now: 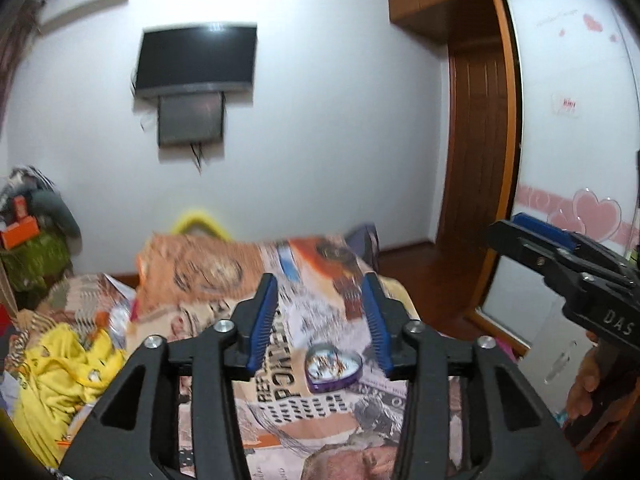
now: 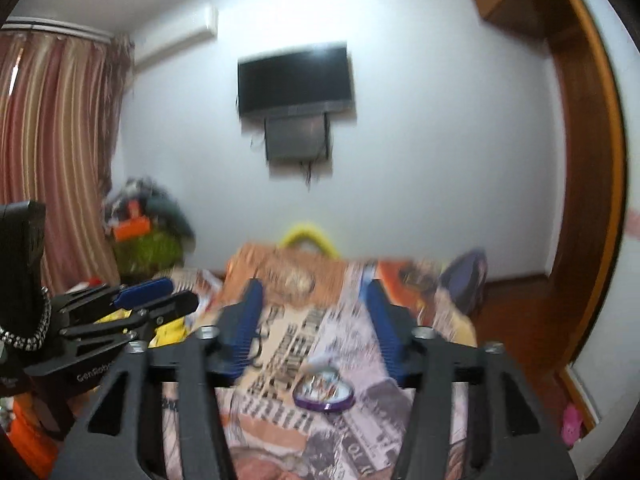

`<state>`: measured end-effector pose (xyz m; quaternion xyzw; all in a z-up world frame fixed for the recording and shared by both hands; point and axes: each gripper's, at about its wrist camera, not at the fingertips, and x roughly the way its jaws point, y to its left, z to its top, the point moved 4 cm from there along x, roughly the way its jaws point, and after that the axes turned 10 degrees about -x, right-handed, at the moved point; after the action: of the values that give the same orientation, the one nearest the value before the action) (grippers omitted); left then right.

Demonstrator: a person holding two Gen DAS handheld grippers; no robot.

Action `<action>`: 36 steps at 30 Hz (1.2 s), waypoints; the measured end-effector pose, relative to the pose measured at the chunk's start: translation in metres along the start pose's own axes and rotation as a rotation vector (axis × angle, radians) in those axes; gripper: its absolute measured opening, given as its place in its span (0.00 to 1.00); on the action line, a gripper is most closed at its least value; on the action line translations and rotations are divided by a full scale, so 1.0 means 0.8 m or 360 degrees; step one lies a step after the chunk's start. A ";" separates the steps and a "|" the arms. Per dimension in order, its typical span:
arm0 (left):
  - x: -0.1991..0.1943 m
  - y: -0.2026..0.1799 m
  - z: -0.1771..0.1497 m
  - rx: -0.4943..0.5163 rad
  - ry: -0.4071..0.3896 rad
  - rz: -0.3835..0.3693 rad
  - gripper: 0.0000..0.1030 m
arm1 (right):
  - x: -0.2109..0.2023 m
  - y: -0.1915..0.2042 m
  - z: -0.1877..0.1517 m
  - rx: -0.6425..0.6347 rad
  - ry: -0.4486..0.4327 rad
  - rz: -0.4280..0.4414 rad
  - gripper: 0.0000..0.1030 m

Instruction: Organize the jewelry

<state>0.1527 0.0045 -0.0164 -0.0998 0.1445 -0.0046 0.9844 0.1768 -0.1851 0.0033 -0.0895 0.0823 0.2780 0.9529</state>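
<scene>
The left claw (image 1: 322, 316) stands released, its blue-padded fingers (image 1: 264, 320) parted with nothing between them, raised above the bed and aimed nearly level toward the far wall. Far left in its view lies a heap of yellow clothing (image 1: 64, 376) on the bed, and behind it a pile of bundled things with an orange box (image 1: 20, 232). A newspaper-print bedspread (image 1: 280, 400) covers the bed; on it, below and between the finger pads, rests the heart-shaped jewelry box (image 1: 334, 367), purple-sided with small shiny pieces inside, touched by neither claw. On the wall above hangs a dark television (image 1: 196, 58). To the right are a wooden door (image 1: 476, 144) and a white wardrobe panel with pink hearts (image 1: 576, 120). At the right edge the right claw (image 1: 532, 236) reaches in, a person's hand (image 1: 586, 380) gripping its handle. The right wrist view, blurred, shows striped curtains (image 2: 52, 152) at left, the left claw (image 2: 160, 296) beside them, and the right claw (image 2: 314, 320) likewise released and empty, the heart box (image 2: 324, 394) lying on the bedspread low between its fingers.
</scene>
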 end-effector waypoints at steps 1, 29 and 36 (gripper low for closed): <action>-0.014 -0.003 0.003 0.0007 -0.0051 0.0017 0.52 | -0.006 0.002 0.003 -0.0012 -0.0030 -0.0027 0.53; -0.089 -0.009 0.004 -0.0034 -0.0264 0.0103 0.98 | -0.068 0.025 0.002 -0.0029 -0.0146 -0.0235 1.00; -0.084 -0.010 0.001 -0.0028 -0.0249 0.0116 0.99 | -0.067 0.024 -0.003 -0.0019 -0.0114 -0.0224 1.00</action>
<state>0.0889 -0.0004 0.0052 -0.1031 0.0706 0.0402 0.9914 0.1218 -0.1974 0.0099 -0.0906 0.0401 0.2139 0.9718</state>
